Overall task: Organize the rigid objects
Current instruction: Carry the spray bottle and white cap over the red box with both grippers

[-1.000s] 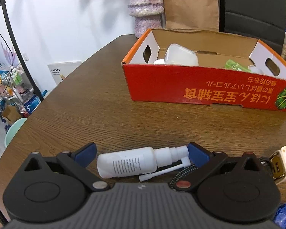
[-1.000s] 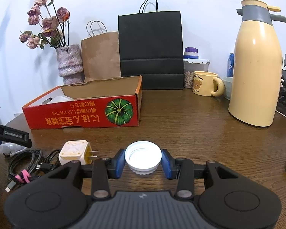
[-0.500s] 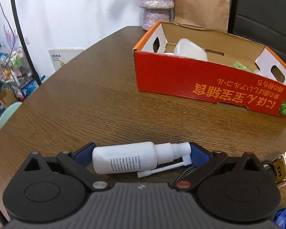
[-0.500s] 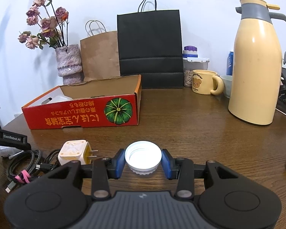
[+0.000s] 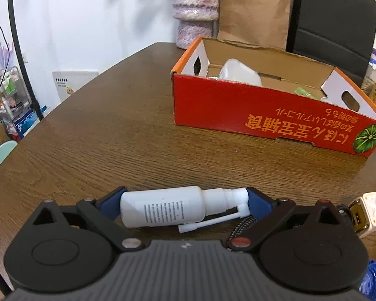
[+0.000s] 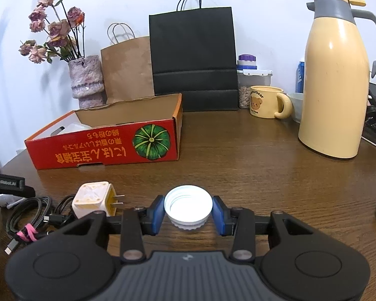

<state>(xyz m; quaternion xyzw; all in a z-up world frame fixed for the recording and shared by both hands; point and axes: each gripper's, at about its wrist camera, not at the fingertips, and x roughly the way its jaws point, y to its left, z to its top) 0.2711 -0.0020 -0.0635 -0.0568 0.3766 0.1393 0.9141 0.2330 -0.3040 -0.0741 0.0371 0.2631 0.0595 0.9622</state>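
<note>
While the left gripper [image 5: 185, 207] is clamped end to end on a white spray bottle [image 5: 168, 209] lying sideways, the right gripper [image 6: 188, 212] is clamped on a white screw cap [image 6: 188, 207], open side up. Ahead of both on the bench [image 6: 250, 165] stands the red cardboard box [image 5: 263, 115], holding a pale container and something green, hard to identify. Left of the right gripper sits a white plug adapter [image 6: 92, 202] beside coiled cables [image 6: 30, 219].
</note>
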